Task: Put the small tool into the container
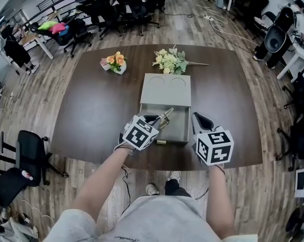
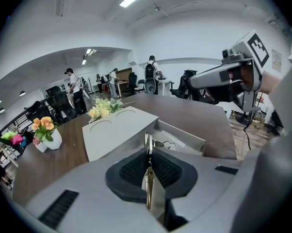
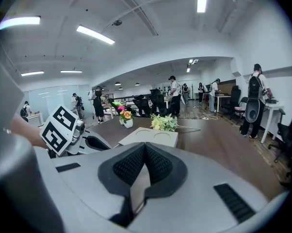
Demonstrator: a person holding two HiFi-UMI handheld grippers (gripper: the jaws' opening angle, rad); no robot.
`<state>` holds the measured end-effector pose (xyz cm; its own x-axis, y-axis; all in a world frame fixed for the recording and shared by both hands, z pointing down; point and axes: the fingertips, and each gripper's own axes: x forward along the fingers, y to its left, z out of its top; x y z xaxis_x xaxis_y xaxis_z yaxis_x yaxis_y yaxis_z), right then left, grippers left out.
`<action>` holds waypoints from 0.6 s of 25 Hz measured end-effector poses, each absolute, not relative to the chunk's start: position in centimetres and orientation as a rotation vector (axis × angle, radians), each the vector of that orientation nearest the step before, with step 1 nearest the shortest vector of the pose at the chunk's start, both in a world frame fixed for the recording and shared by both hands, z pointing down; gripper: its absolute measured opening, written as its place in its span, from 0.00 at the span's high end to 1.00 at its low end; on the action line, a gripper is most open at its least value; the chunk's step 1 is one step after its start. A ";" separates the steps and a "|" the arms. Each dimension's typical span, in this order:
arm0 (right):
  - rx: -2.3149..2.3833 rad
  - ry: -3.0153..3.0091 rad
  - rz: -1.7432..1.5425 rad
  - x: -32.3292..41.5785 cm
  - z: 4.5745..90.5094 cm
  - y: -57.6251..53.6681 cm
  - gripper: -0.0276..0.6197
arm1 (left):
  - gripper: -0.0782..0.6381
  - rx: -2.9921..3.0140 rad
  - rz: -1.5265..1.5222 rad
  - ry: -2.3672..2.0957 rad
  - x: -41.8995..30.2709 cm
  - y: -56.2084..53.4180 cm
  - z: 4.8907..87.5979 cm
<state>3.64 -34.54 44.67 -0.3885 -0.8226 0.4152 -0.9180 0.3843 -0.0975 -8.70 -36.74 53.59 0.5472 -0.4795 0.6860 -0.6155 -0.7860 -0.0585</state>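
The grey container (image 1: 181, 130) lies open in the middle of the dark table, its lid (image 1: 165, 88) folded back toward the flowers. My left gripper (image 1: 154, 120) is shut on the small metal tool (image 1: 165, 117), which sticks out over the container's near left corner. In the left gripper view the thin tool (image 2: 148, 147) stands edge-on between the pads, with the open container (image 2: 187, 139) just beyond it. My right gripper (image 1: 199, 118) hovers at the container's right side, shut, with nothing in it (image 3: 145, 153).
A small brass-coloured piece (image 1: 161, 142) lies at the container's front edge. A white pot of orange flowers (image 1: 114, 63) and a loose bouquet (image 1: 170, 61) sit at the table's far side. Office chairs and people stand around the room.
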 end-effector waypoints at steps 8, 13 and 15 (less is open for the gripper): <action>1.504 -2.343 0.479 3.4 45.7 -34.7 0.95 | 0.86 2.607 1.130 -0.910 -8.5 -37.7 54.7; 1.493 -2.342 0.481 2.9 46.0 -35.0 0.95 | 0.85 2.601 1.167 -0.893 -8.6 -37.6 55.2; 1.487 -2.343 0.481 2.7 46.0 -35.1 0.95 | 0.85 2.596 1.169 -0.893 -8.7 -37.6 55.3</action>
